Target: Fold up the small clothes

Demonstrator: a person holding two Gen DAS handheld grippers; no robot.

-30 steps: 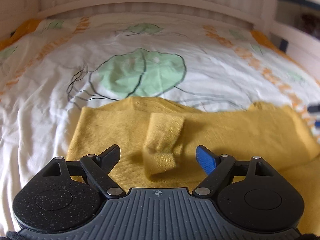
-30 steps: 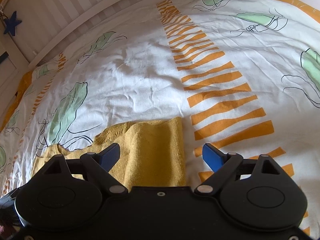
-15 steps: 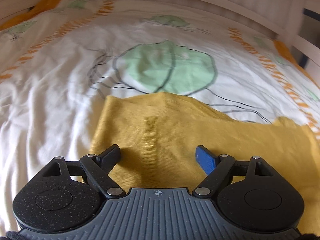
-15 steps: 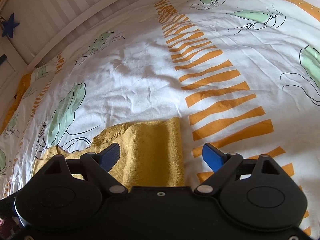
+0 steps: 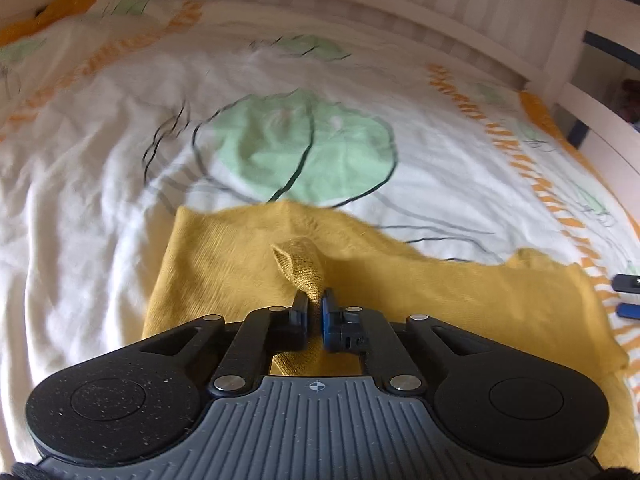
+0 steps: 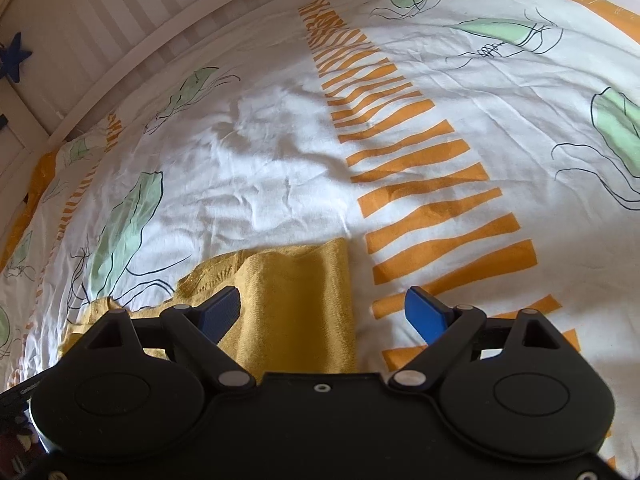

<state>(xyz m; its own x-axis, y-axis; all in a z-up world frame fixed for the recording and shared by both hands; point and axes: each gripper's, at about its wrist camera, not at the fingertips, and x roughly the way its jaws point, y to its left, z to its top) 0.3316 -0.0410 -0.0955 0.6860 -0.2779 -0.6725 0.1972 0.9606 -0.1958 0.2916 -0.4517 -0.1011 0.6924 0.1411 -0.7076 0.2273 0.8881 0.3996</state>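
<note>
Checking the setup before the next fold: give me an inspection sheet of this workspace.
Surface: bed with a white duvet cover printed with green leaves and orange stripes, creased.
Job's things: mustard yellow garment lying spread on the cover; a pinched-up fold of it rises at its middle.
Clutter: nothing seen.
Grippers: left hand-held gripper has just closed, and is shut on the raised fold; right hand-held gripper open, with the garment's end between its fingers, not pressed.
Cables: nothing seen.
Surroundings: white slatted bed frame behind; a blue star on white furniture.
</note>
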